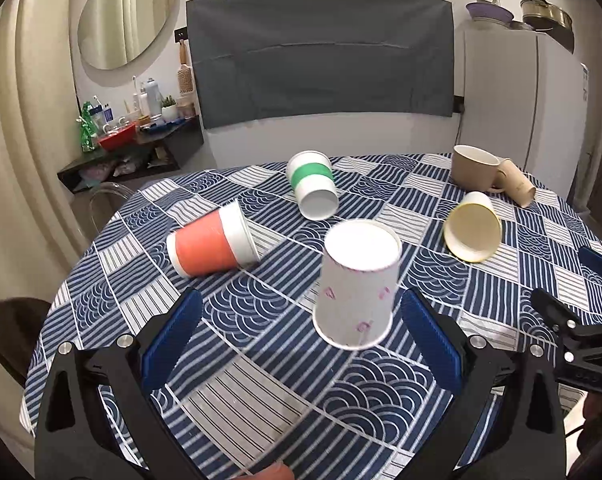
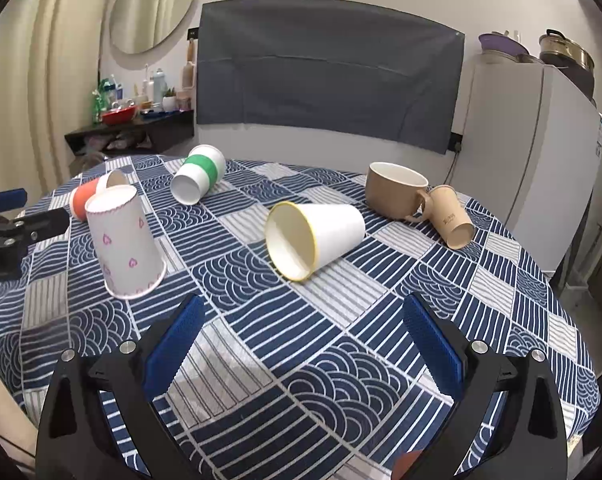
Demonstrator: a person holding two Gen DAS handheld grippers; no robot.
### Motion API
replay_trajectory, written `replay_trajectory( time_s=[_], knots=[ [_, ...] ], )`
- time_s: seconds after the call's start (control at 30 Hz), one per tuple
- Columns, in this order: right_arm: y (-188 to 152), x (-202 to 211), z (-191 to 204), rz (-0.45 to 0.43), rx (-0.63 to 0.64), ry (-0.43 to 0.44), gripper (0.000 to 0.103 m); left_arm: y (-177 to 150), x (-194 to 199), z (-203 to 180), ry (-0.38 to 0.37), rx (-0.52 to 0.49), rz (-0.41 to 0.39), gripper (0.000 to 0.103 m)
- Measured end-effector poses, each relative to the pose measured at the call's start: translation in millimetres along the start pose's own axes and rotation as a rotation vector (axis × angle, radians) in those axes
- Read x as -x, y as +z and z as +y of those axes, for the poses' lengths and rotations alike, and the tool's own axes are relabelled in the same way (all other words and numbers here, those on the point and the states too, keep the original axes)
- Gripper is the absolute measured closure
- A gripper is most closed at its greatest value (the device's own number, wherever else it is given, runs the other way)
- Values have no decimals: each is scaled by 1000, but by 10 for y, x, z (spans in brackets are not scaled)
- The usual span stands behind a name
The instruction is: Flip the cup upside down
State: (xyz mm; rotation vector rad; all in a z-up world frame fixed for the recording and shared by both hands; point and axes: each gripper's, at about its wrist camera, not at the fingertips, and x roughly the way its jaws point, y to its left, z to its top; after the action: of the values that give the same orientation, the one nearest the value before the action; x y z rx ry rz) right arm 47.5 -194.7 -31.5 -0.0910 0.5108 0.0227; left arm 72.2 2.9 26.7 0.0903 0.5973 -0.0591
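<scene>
A white paper cup with pink hearts (image 1: 357, 284) stands upside down on the table, rim on the cloth; it also shows in the right wrist view (image 2: 125, 242). My left gripper (image 1: 301, 312) is open and empty, its blue pads either side of and just short of this cup. My right gripper (image 2: 301, 316) is open and empty, hovering in front of a white yellow-rimmed cup (image 2: 313, 234) that lies on its side, mouth toward me; the same cup shows in the left wrist view (image 1: 473, 232).
An orange cup (image 1: 213, 240) and a green-banded cup (image 1: 313, 190) lie on their sides. A brown mug (image 2: 397, 196) stands upright beside a tan cup (image 2: 451, 216) on its side. The blue patterned tablecloth (image 2: 341, 340) covers a round table. A fridge (image 2: 533, 168) stands right.
</scene>
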Motion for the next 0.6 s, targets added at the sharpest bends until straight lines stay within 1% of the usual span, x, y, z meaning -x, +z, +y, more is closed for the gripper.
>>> replay_trajectory(
  time_s=[0.17, 0.27, 0.37, 0.43, 0.6],
  knots=[
    [-149, 32, -52, 6, -59, 3, 8, -163, 57, -62, -71, -1, 1, 6],
    [-217, 32, -70, 25, -66, 0, 8, -278, 54, -96, -92, 6, 11, 6],
    [-309, 53, -39, 48, -52, -2, 8, -370, 34, -121, -94, 2, 28, 6],
    [-354, 83, -16, 53, -46, 3, 8, -427, 29, -124, -82, -1, 32, 6],
    [-406, 192, 33, 45, -57, 31, 8, -478, 51, -57, -83, 26, 39, 6]
  ],
)
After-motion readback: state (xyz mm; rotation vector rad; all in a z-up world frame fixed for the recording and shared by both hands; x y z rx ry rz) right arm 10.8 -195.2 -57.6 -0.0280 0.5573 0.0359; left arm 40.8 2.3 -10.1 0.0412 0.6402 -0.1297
